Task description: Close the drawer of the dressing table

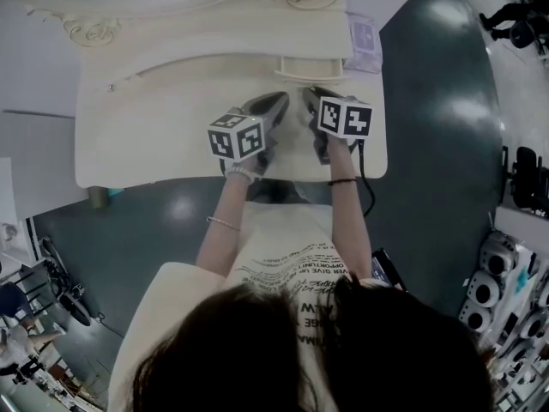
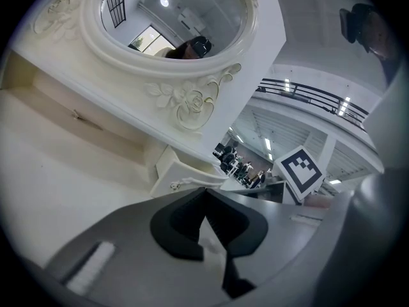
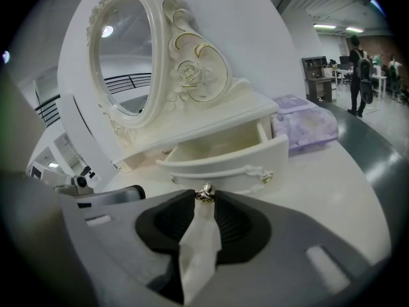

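Drawer (image 3: 223, 164) open, broad front crosswise, knob (image 3: 204, 194) in right gripper (image 3: 204, 201) jaws

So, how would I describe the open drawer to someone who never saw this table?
Start at the cream dressing table with the oval mirror. Below the carved rose beside that mirror, the drawer stands pulled out. Unlike the lilac box beside it, it has a curved white front.
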{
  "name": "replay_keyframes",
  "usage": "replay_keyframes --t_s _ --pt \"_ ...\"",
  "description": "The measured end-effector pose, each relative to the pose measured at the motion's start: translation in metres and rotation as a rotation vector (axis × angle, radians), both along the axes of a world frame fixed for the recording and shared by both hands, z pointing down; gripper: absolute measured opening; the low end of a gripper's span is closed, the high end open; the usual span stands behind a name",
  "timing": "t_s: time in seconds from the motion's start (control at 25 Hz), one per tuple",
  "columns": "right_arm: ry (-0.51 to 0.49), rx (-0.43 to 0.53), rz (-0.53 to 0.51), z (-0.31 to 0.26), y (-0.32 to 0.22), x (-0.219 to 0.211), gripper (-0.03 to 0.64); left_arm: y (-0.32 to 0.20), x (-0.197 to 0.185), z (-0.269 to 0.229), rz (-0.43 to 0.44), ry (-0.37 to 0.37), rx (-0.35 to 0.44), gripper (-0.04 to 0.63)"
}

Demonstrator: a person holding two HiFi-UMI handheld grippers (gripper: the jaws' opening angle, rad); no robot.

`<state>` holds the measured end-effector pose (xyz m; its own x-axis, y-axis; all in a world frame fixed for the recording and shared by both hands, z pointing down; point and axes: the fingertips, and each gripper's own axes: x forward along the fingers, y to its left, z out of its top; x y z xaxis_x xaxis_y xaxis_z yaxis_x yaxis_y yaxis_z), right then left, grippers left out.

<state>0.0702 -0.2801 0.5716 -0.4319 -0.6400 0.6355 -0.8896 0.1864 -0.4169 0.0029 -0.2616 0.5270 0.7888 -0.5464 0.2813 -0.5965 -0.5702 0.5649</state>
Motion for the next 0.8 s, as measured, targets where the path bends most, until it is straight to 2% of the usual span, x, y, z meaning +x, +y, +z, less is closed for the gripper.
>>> replay_keyframes --t_s 0.8 --pt "-0.001 0.005 -0.015 -0.001 -0.015 0.004 0.101 -0.014 0.0 -0.001 -0.024 -0.001 0.004 0.005"
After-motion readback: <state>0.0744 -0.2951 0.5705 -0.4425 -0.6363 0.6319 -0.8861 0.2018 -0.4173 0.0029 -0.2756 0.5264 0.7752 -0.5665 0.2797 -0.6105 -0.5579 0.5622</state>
